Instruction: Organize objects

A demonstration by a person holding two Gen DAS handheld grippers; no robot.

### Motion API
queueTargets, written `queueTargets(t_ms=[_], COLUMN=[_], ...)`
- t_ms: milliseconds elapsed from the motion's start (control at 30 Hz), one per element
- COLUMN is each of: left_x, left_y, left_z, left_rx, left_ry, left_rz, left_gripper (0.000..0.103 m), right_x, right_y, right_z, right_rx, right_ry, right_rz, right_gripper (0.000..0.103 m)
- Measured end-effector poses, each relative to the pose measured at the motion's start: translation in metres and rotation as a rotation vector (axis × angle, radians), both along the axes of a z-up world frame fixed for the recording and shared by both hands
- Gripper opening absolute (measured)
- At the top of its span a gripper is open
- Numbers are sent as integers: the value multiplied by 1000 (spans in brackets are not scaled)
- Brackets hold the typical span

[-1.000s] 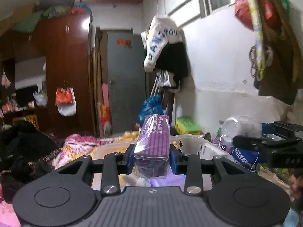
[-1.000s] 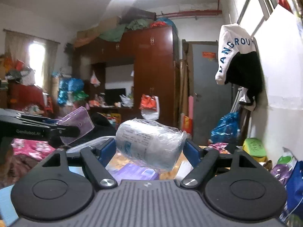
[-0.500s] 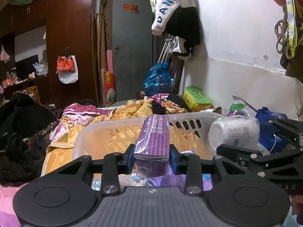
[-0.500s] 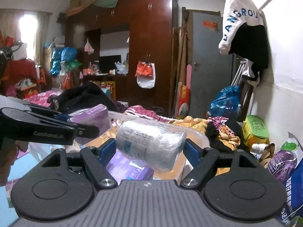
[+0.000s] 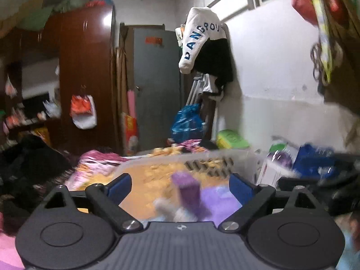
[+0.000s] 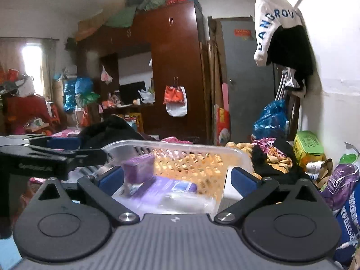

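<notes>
**In the basket: both packs lie loose, both grippers spread**

At the lower centre of the left wrist view, the left hand-held gripper stands wide open with nothing between its blue pads. A purple pack shows blurred in the gap, touching neither pad, upright or tilted inside the clear basket. A pale wrapped thing lies just below it, too smeared to name. The basket sits on an orange quilt.

In the right wrist view, the right hand-held gripper is likewise spread wide and holds nothing. The basket fills the middle of the frame between its fingers. Inside it, the purple pack stands left of centre, with a flat lilac pack lying beside it toward the lower middle and a clear wrapped roll at the bottom edge, blurred. The left gripper's black arm reaches in from the left edge, its tip near the basket's rim.

A white sleeve hangs at upper right.
</notes>
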State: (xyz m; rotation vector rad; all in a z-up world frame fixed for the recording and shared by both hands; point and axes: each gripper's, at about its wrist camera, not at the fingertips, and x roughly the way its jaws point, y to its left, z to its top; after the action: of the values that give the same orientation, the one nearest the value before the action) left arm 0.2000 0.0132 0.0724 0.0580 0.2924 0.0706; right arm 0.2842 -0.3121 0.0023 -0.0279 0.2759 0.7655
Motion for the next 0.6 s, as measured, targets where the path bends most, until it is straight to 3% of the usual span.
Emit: queueTargets(t_ms=[100,167,367,600], left_x=[-37,-64,-122,-112], left_y=[0,7,41,67], left_z=[-18,-36,-85,-102], left_rx=[99,109,11,-69], left_ry=[22,48,112,169], left_rz=[58,73,111,101], left_gripper=[95,95,95,95], right_x=[-20,-31,-28,-28], right_y=[-2,2,38,67], right_z=[-19,-36,-71,-80], right_rx=[-5,-22,-111,-193], right_ry=[58,95,242,248], right_rz=[84,124,162,148], right_gripper=[103,103,103,103])
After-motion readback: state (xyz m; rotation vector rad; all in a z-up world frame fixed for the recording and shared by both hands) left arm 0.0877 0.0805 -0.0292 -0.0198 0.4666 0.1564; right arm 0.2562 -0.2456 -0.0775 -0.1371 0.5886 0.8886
